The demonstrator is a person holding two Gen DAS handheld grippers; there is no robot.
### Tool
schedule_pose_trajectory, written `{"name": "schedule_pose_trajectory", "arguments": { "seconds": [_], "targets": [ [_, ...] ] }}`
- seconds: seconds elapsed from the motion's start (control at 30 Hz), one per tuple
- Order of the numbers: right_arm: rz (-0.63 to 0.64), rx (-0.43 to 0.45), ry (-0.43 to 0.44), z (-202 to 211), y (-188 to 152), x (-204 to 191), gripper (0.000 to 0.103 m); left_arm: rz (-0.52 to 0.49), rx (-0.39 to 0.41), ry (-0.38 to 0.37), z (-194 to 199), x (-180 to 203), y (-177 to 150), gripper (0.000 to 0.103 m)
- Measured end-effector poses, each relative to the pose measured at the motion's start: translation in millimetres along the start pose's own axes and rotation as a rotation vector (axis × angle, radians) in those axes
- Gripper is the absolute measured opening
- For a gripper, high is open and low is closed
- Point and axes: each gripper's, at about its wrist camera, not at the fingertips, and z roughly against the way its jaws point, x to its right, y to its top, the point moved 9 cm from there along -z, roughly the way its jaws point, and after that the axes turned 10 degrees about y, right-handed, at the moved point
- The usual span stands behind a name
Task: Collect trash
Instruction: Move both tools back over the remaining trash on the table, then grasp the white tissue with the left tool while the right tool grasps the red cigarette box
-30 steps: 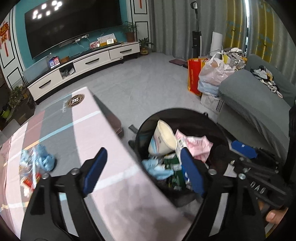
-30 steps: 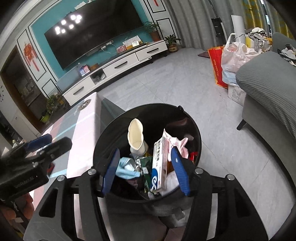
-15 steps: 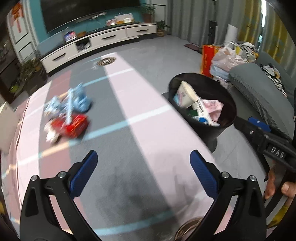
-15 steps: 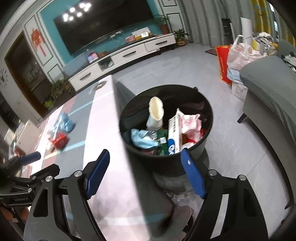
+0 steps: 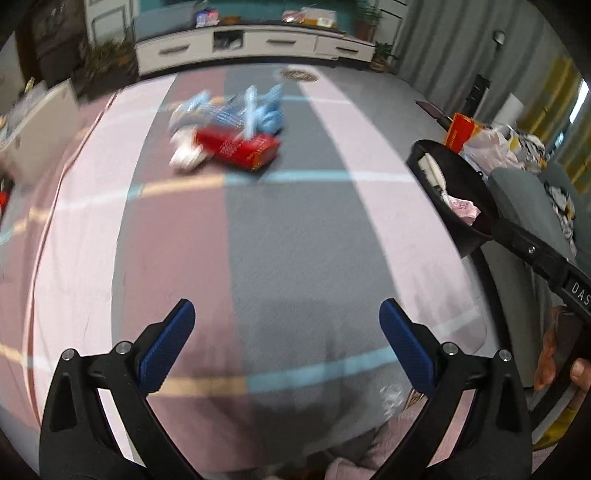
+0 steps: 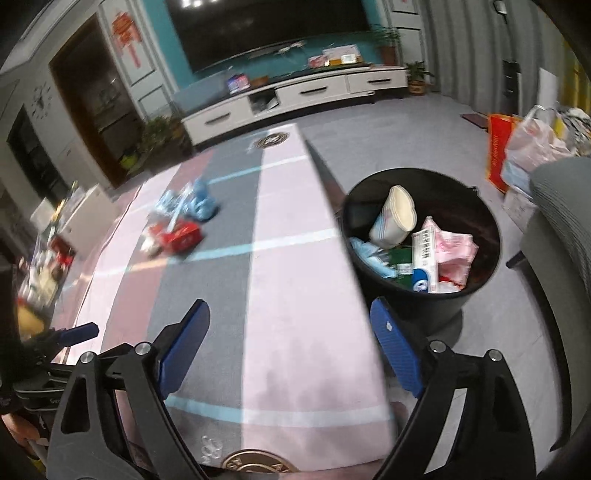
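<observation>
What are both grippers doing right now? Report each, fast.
Left gripper: open wide, nothing between its fingers.
Right gripper: fingers opening, nothing between them; it hangs over the table beside the trash bin.

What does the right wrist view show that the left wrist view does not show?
Only the right wrist view: the television, the wall clock, and the paper cup with other trash deep inside the bin.

Only the left wrist view: a hand holding the other gripper's handle.

Both: the striped tablecloth, the red box beside blue wrappers, the black trash bin, the white TV cabinet.
</observation>
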Motion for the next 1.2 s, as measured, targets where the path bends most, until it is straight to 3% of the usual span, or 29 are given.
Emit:
{"name": "schedule_pose_trajectory", "arguments": {
  "seconds": [0.1,0.17,0.27,0.33,0.43,0.5,0.6,0.73,0.83,0.97,1.2],
  "targets": [
    [0.032,-0.038,0.02,-13,-5,-18,0.088,0.083,-0.009,-0.013,-1,-32,-14,0.1],
    [0.056,-0.066,0.032,-23,-8,-31,0.088,0.186,0.011,-0.06,4,-55,-15,0.1],
    [0.084,-0.086,0.05,-33,-10,-49,0.088,0.346,0.117,-0.104,19,-92,-8,0.1],
    [0.101,-0.091,0.06,-37,-11,-58,0.088,0.394,0.185,-0.111,28,-108,-2,0.1],
    [0.127,-0.102,0.08,-43,-12,-71,0.088,0.382,0.288,-0.122,42,-119,7,0.1],
    [0.139,-0.107,0.089,-47,-12,-76,0.088,0.299,0.326,-0.147,45,-114,10,0.1],
    [0.153,-0.12,0.114,-56,-12,-81,0.088,0.209,0.251,-0.153,30,-105,6,0.1],
    [0.179,-0.129,0.147,-72,-8,-87,0.088,0.307,0.118,-0.206,1,-118,4,0.1],
    [0.187,-0.129,0.184,-88,1,-94,0.088,0.381,0.094,-0.149,-16,-131,14,0.1],
    [0.284,-0.098,0.224,-111,20,-112,0.088,0.357,0.105,-0.172,-28,-124,35,0.1],
    [0.345,-0.131,0.26,-169,52,-118,0.088,0.312,0.117,-0.097,-56,-126,70,0.1]
  ]
}}
